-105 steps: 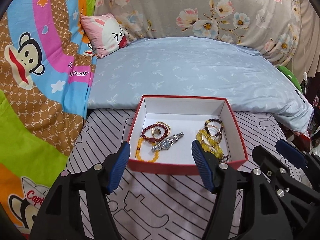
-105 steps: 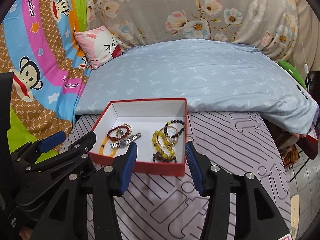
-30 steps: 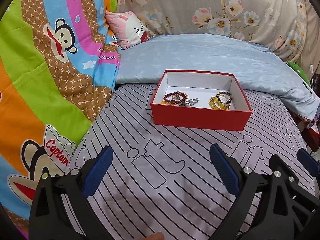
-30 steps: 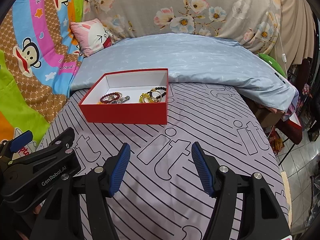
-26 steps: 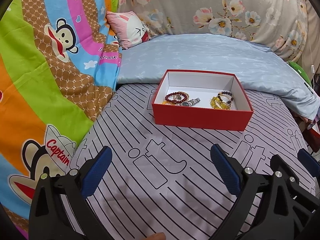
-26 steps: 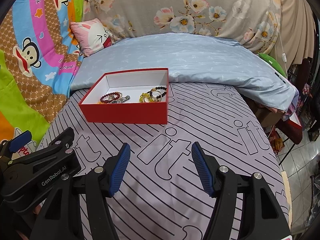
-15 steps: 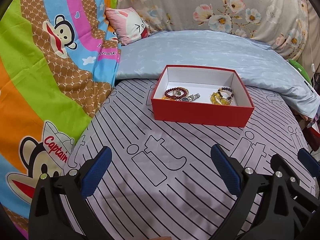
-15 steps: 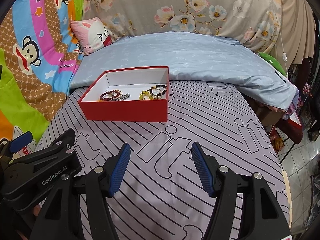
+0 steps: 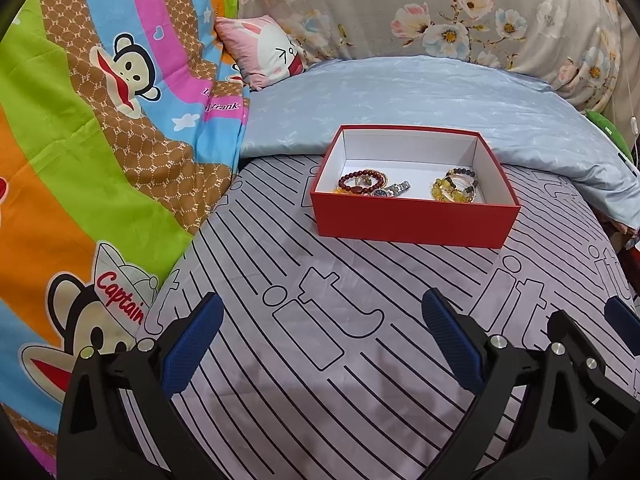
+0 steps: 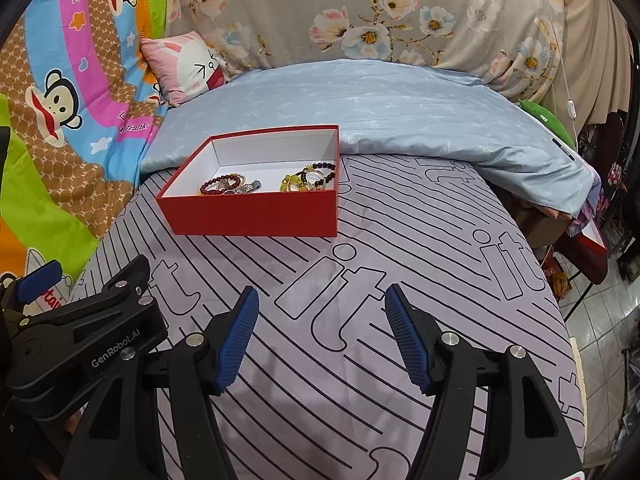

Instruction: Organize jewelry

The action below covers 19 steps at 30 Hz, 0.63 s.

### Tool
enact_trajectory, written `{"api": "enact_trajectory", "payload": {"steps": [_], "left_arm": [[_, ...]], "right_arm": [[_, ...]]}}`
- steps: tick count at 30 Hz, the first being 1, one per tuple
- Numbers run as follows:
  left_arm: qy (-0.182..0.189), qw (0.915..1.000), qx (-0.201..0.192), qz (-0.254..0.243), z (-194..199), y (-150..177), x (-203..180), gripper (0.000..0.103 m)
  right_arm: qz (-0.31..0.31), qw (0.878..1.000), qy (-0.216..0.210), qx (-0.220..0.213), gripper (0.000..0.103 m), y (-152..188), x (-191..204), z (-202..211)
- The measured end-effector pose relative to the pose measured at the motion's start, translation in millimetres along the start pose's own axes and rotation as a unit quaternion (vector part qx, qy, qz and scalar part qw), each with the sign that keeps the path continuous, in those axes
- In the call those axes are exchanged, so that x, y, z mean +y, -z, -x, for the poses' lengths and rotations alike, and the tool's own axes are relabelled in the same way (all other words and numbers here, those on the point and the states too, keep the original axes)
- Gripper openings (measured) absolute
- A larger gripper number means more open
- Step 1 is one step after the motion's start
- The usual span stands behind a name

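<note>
A red box (image 9: 412,222) with a white inside sits on the bed's striped lilac sheet (image 9: 320,344), its far edge against a pale blue quilt (image 9: 420,100). In the left wrist view it lies toward twelve o'clock from the left gripper (image 9: 322,340), well apart from it; in the right wrist view it lies toward eleven o'clock from the right gripper (image 10: 322,336). Inside the box, a dark red bead bracelet (image 9: 356,183) and a silver watch (image 9: 394,189) lie at the left, and a heap of yellow and dark bead bracelets (image 9: 454,188) at the right. Both grippers hang over bare sheet with their blue-padded fingers (image 10: 236,344) spread apart and nothing between them. A pink cushion (image 9: 262,50) leans at eleven o'clock beyond the quilt.
</note>
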<state>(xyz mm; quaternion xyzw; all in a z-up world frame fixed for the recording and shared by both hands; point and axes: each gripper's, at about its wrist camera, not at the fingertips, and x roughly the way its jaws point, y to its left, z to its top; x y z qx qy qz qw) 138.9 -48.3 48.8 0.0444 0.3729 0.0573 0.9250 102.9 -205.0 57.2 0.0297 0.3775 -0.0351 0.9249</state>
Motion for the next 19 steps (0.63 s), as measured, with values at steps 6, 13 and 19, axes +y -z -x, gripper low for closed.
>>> {"api": "enact_trajectory", "payload": {"steps": [6,13,19], "left_arm": [[-0.001,1.0000,0.001,0.000,-0.7,0.2,-0.5,0.095],[0.000,1.0000,0.001,-0.002,-1.5,0.5,-0.3,0.095],[-0.003,0.9998,-0.016,-0.010,2.1,1.1,-3.1,0.095]], "right_arm": [[0.001,1.000,0.000,0.001,0.064,-0.3,0.1,-0.5],[-0.001,1.000,-0.001,0.000,0.064,-0.3,-0.1,-0.6],[-0.009,1.000,-0.003,-0.003,0.066,-1.0,-3.8,-0.6]]}}
